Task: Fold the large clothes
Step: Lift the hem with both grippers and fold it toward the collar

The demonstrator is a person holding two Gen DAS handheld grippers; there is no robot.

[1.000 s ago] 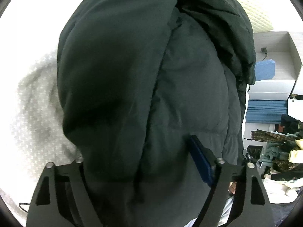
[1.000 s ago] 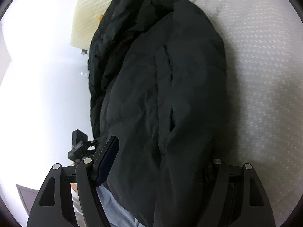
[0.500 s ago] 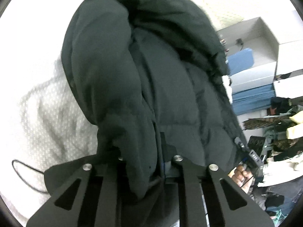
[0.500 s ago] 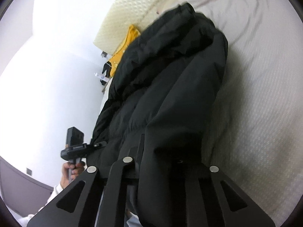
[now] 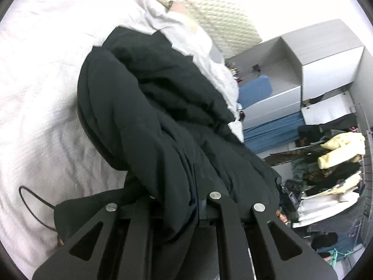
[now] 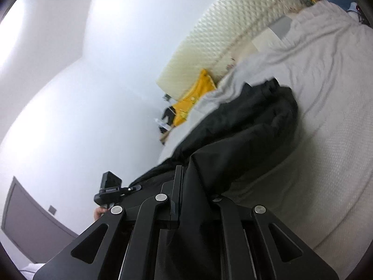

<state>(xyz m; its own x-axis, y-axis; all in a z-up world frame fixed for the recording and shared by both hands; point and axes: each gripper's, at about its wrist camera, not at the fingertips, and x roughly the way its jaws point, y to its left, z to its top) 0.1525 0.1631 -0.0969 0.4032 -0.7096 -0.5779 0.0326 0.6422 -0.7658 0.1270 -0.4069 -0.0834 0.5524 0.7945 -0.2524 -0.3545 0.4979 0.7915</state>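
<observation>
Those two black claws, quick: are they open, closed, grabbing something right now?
Left gripper: closed, pinching the near edge of the black puffer jacket.
Right gripper: closed on the same jacket's edge.

A black puffer jacket [image 5: 163,121] lies bunched lengthwise on the white bed, its padded near end raised off the sheet, its far end crumpled [image 6: 263,114].

Both wrist views close, low, looking along black jacket [image 5: 163,126] [image 6: 244,126] across bed [image 5: 42,74] [image 6: 326,98].
</observation>
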